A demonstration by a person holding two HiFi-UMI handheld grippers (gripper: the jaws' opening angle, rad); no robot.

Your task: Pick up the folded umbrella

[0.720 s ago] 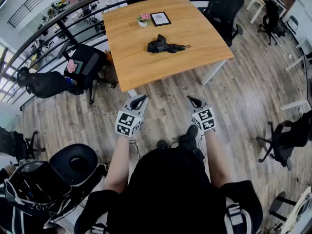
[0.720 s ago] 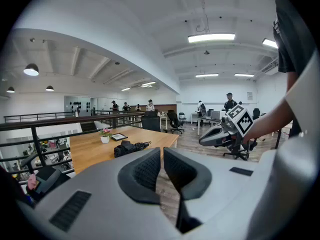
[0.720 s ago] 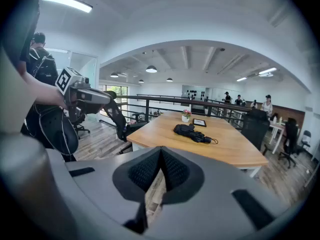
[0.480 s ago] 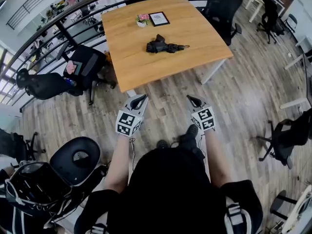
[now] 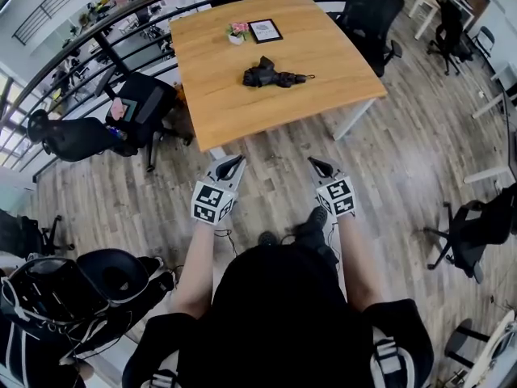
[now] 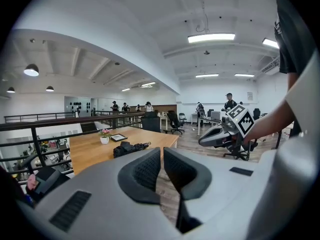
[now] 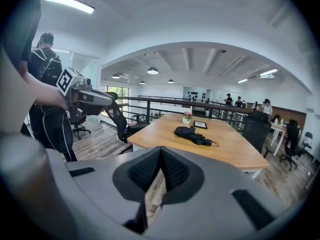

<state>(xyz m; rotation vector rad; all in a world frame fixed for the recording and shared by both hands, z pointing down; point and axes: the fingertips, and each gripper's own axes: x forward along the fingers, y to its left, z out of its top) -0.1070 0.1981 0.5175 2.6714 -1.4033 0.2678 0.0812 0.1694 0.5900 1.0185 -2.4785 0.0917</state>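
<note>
The folded black umbrella [image 5: 273, 75] lies near the middle of the wooden table [image 5: 218, 95], its handle and strap pointing right. It also shows far ahead in the left gripper view [image 6: 129, 147] and the right gripper view [image 7: 192, 133]. Both grippers hover side by side over the wooden floor, well short of the table's near edge. My left gripper [image 5: 234, 163] has its jaws together with nothing between them [image 6: 162, 153]. My right gripper [image 5: 313, 163] is likewise shut and empty [image 7: 160, 155]. Both point toward the table.
A small flower pot [image 5: 237, 33] and a framed picture [image 5: 266, 31] stand at the table's far side. Black office chairs stand left [image 5: 141, 103] and behind right [image 5: 367, 10] of the table. A dark railing [image 5: 97, 43] runs along the far left. A person with a backpack [image 5: 48, 297] is at the lower left.
The person with the backpack at the lower left has shifted and now covers part of the round chair seat there. Both grippers and the umbrella have stayed in place.
</note>
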